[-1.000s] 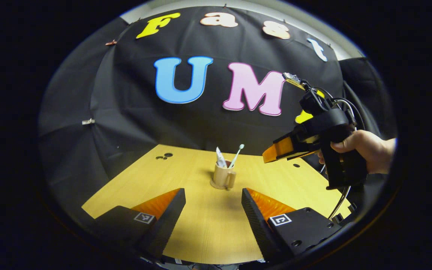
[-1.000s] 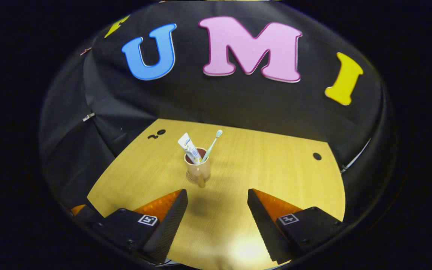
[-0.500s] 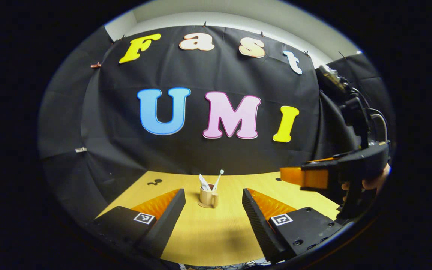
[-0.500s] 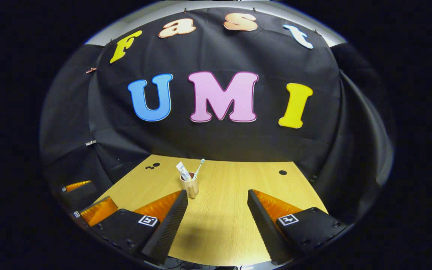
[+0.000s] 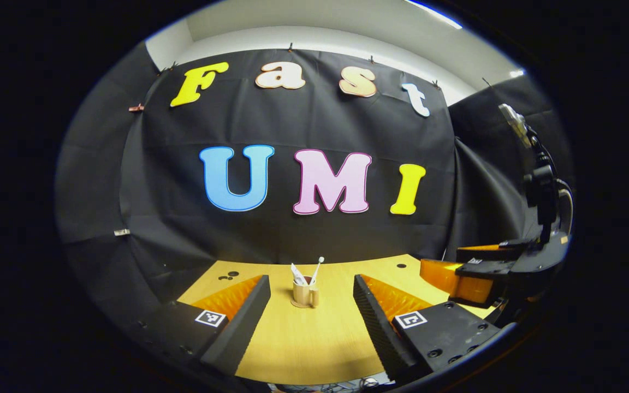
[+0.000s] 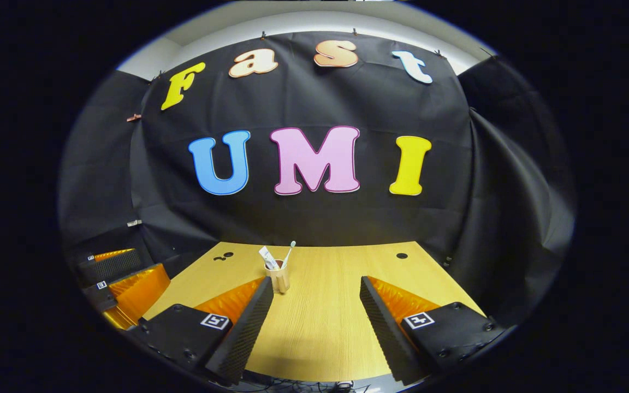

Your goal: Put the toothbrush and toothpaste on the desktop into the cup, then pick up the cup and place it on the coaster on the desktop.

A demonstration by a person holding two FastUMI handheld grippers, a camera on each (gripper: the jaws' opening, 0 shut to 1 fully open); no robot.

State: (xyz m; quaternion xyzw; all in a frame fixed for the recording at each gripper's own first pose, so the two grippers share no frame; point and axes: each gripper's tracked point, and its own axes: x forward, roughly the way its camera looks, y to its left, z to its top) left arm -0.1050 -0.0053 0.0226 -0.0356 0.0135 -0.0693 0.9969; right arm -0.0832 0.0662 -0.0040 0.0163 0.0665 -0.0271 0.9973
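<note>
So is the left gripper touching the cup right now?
Apart. In the left gripper view the left gripper is open, and bare desktop shows between its fingers and the cup, which stands farther off holding the toothbrush and toothpaste.

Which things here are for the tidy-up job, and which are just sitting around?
For the job:
cup, standing on the coaster
toothbrush, inside the cup
toothpaste, inside the cup
left claw and right claw, both open and holding nothing

Just there:
wooden desktop
black cloth wall
</note>
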